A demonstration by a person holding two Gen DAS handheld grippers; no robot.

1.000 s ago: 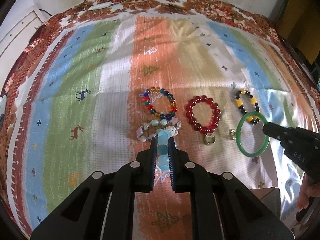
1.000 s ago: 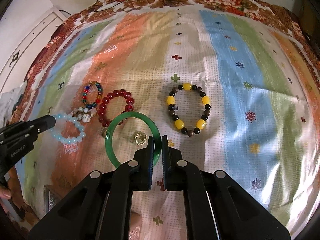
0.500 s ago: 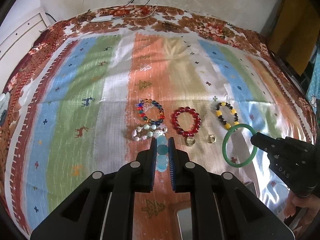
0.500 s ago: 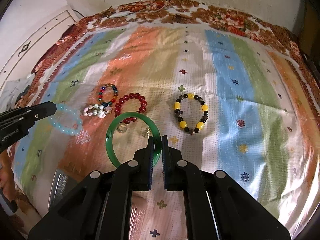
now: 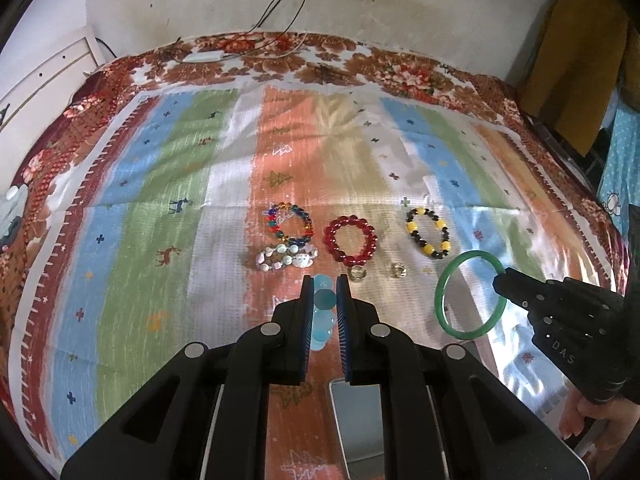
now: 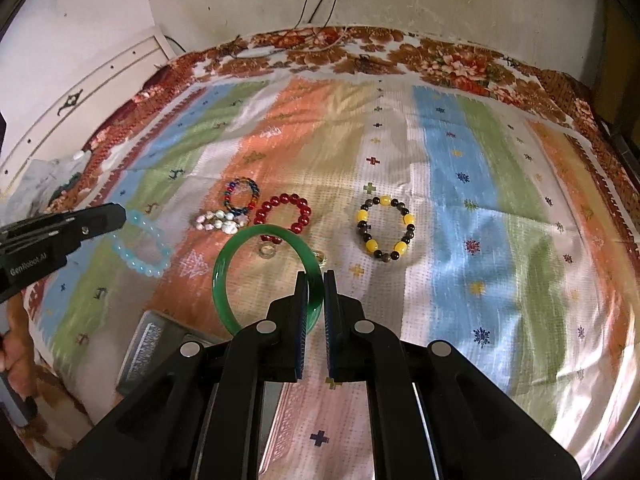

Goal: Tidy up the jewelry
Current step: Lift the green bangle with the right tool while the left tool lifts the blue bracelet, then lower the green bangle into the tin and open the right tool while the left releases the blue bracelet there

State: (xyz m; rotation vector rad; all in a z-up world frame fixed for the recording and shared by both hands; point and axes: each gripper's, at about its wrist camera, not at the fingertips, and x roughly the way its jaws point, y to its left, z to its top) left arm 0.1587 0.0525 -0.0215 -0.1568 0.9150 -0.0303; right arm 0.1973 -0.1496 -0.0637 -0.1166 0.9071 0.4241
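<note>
The left gripper (image 5: 325, 280) has its jaws drawn narrow around a pale blue bead bracelet (image 5: 323, 312), which hangs between the pads above the striped cloth (image 5: 168, 184). The right gripper (image 6: 316, 280) is likewise pinched almost fully together, clamping the rim of a green bangle (image 6: 228, 276); the bangle stands out to the left of its fingers, lifted clear of the cloth.

Taking the red bead bracelet (image 5: 351, 239) as the landmark: four bracelets lie on the cloth in all. Just left of the red one sits a multicoloured bead bracelet (image 5: 289, 223), and touching the near edge of that one lies a white shell bracelet (image 5: 286, 259). Well to the right of the red one lies a yellow-and-black bead bracelet (image 5: 427, 233). Two small rings rest nearer the camera: a pale ring (image 5: 357, 273) just beside the red bracelet's near edge, and a gold ring (image 5: 399, 269) to the right of that, between the red and the yellow-and-black bracelets.

The held blue bracelet hangs on the near side of the red one and a little to its left; the green bangle hangs well to its right, beyond the yellow-and-black one.

A grey metal box (image 6: 150, 346) shows at the near edge of the cloth, below the bangle. One bare hand (image 5: 580, 416) shows under the right gripper's body.
</note>
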